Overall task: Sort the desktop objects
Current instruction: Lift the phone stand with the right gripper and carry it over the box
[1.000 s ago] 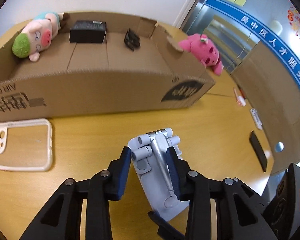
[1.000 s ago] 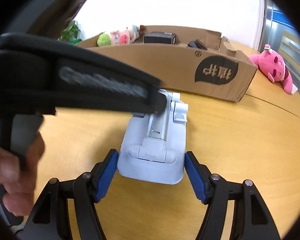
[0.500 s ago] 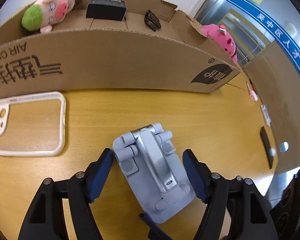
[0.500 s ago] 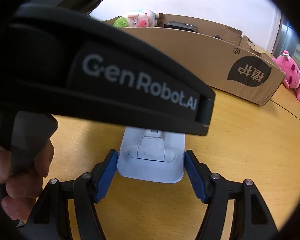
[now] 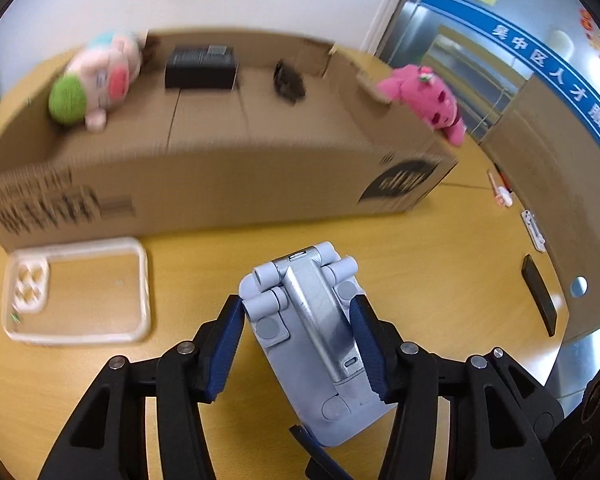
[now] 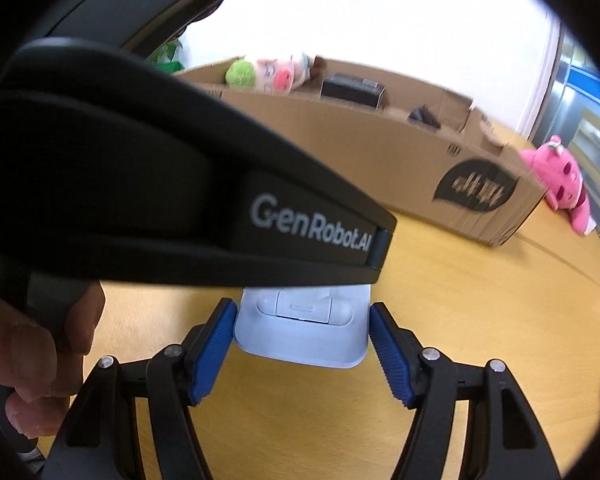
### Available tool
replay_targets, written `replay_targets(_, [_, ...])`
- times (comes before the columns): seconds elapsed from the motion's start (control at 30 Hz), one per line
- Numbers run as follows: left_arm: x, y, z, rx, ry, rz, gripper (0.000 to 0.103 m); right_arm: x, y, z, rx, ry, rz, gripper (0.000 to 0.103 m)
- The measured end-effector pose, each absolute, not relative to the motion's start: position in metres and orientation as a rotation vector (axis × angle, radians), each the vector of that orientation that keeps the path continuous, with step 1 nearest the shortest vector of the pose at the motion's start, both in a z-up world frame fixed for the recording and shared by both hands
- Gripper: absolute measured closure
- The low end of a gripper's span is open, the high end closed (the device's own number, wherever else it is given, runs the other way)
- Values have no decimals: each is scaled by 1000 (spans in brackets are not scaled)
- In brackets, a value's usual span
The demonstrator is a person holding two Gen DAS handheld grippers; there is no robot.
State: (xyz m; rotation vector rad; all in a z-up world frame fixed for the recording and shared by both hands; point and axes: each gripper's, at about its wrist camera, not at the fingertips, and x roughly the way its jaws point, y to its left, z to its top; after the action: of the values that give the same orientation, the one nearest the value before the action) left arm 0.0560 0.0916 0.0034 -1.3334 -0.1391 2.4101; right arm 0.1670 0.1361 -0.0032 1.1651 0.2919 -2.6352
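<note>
Half a second ago the left hand-held gripper (image 5: pixel 298 342) stood wide around the grey folding phone stand (image 5: pixel 312 344); now its blue pads press both sides of the stand, clamped on it above the yellow worktop (image 5: pixel 440 264). Right hand-held gripper (image 6: pixel 302 346) is parted, its pads just beside the stand's near end, contact unclear. Behind sits the cardboard box (image 5: pixel 220 176) holding a pig plush (image 5: pixel 96 80); a clear phone case (image 5: pixel 76 290) lies left of the stand.
</note>
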Motion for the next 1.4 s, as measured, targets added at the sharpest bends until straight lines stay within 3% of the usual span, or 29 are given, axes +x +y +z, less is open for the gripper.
replay_targets(0.33, [34, 94, 65, -1154, -69, 2451, 45, 161, 138, 52, 1008, 296, -2758, 36])
replay_targets(0.63, [-27, 56, 94, -1130, -32, 2513, 45, 106, 111, 85, 919, 262, -2743, 36])
replay_targets(1.1, [-125, -25, 45, -1414, -68, 2522, 46, -17, 34, 58, 1097, 116, -2493, 36])
replay_targets(1.4, [-153, -40, 11, -1595, 15, 2442, 45, -49, 8, 26, 1253, 26, -2385, 36])
